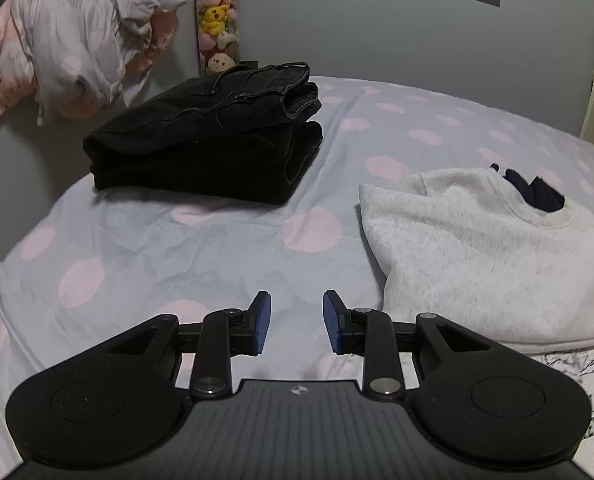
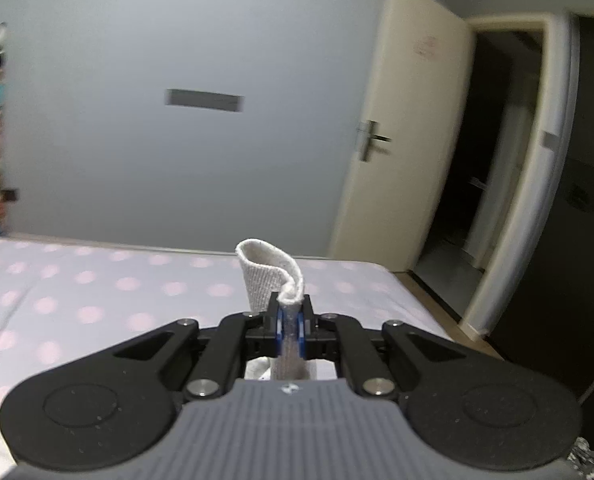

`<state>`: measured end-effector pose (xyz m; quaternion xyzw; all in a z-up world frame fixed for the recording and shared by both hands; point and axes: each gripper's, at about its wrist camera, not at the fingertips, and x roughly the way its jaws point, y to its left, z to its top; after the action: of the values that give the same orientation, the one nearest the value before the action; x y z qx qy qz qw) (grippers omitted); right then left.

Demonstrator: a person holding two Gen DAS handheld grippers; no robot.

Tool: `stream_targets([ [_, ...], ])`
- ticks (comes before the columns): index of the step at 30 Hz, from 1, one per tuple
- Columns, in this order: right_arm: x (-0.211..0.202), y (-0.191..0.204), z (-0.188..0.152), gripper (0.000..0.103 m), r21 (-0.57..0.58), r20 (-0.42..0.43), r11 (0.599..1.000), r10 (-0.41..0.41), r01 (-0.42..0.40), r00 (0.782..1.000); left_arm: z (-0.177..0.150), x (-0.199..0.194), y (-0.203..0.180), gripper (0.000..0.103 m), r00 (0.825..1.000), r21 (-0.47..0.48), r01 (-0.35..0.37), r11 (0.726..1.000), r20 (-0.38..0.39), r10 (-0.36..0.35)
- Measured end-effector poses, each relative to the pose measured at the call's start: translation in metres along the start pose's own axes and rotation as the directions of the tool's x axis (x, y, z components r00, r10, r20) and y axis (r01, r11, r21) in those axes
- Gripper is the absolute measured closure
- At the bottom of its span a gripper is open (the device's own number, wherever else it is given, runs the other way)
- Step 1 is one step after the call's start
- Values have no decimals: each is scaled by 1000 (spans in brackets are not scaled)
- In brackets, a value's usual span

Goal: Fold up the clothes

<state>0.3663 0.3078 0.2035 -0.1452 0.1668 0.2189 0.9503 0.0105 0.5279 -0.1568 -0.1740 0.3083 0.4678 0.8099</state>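
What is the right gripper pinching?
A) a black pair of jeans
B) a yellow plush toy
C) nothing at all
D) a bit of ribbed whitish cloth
D: the right gripper has its jaws shut on a strip of ribbed whitish cloth that curls up above them, over the spotted bed.

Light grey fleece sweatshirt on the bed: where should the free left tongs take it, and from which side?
Probably the near-left edge of the light grey fleece sweatshirt, approached from the bare spotted sheet. That edge lies raised and unobstructed facing the open left tongs.
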Motion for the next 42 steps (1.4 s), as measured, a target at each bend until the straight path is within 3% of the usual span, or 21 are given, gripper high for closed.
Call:
stream_targets([
  [5,-9,90,-13,95,-47,-16,995,83,-83,996,3,1,10,69,1000,-24,3,1000,-15,-3],
  [12,-2,198,-75,95,-13,-59,978,207,-208,977,8,5,37,69,998,-125,2,992,-63,-10],
  [18,21,279,-142,95,-23,-178,937,339,-348,924,11,10,58,69,996,-171,19,985,-85,-33],
  [24,46,346,-221,95,-8,-333,889,429,-457,840,13,20,59,69,995,-147,30,989,-95,-44],
  [31,76,377,-302,94,42,-451,851,483,-523,751,9,34,49,69,992,-98,46,994,-116,-57],
  [33,82,382,-315,88,62,-470,838,503,-542,725,7,38,46,69,991,-82,48,995,-122,-58],
  [36,79,378,-319,70,93,-466,805,555,-585,689,5,41,40,69,990,-53,59,997,-123,-65],
  [40,71,351,-302,69,121,-470,755,615,-645,633,2,37,27,69,991,18,87,996,-105,-85],
  [42,60,319,-292,67,83,-467,740,621,-668,630,3,27,18,69,990,62,120,991,-84,-114],
])
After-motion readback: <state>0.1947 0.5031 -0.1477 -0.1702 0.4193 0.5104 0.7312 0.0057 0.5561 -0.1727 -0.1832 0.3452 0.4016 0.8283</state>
